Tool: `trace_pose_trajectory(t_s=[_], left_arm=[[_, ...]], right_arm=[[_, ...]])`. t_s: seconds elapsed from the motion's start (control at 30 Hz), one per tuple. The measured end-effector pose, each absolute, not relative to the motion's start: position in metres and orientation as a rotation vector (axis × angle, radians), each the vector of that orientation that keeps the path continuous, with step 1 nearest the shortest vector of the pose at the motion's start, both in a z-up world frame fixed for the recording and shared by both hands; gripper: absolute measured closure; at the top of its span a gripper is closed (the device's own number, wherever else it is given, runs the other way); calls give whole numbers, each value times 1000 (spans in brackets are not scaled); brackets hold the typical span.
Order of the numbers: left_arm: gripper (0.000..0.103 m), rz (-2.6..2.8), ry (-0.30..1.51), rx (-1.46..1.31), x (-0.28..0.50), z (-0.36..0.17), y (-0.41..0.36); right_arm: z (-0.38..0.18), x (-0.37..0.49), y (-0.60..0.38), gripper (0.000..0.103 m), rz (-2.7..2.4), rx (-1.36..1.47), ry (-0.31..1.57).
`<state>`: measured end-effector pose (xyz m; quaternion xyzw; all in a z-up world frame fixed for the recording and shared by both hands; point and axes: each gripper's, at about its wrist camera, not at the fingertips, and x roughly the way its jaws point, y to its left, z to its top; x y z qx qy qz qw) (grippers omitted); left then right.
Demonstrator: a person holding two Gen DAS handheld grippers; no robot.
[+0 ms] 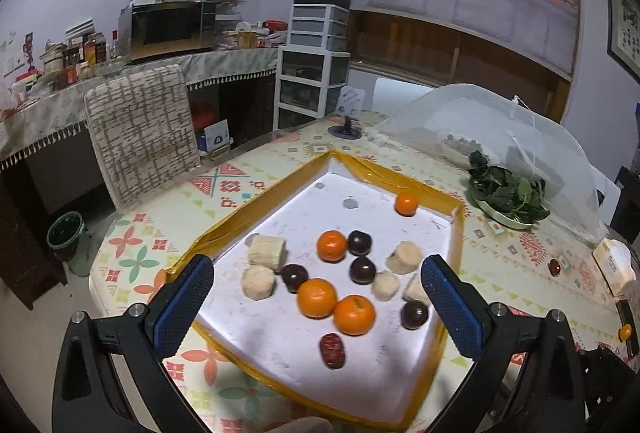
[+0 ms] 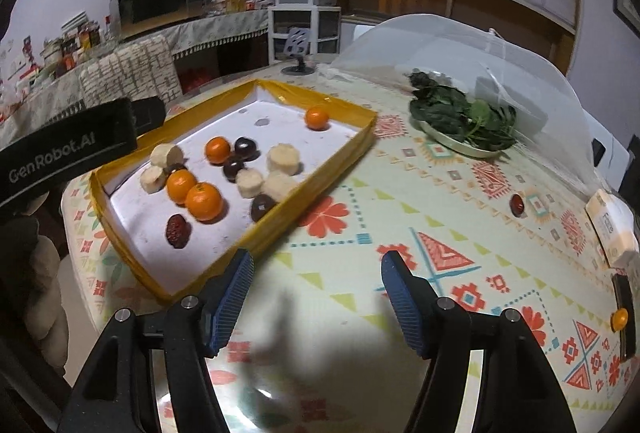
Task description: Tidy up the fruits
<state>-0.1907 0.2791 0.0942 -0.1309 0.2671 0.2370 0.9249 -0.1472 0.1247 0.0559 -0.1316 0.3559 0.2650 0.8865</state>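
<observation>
Patterned tablecloth (image 2: 400, 193) bears fruit tray (image 2: 336, 153); both grippers' jaws apart, nothing between them

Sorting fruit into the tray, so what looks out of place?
One red date lies loose on the tablecloth, well outside the tray, near the greens plate. The other date sits in the tray.

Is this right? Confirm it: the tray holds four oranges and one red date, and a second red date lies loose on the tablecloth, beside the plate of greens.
One detail is wrong. The loose red date lies well away from the plate of greens, toward the table edge, as the right wrist view shows. The tray does hold four oranges and one red date.
</observation>
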Motion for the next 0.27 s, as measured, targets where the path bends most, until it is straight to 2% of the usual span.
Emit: trace_pose_trajectory(t_s=[0.27], left_arm=[[0, 513, 558, -305, -194, 90, 301]], right_arm=[[55, -151, 143, 32, 567, -300, 740]])
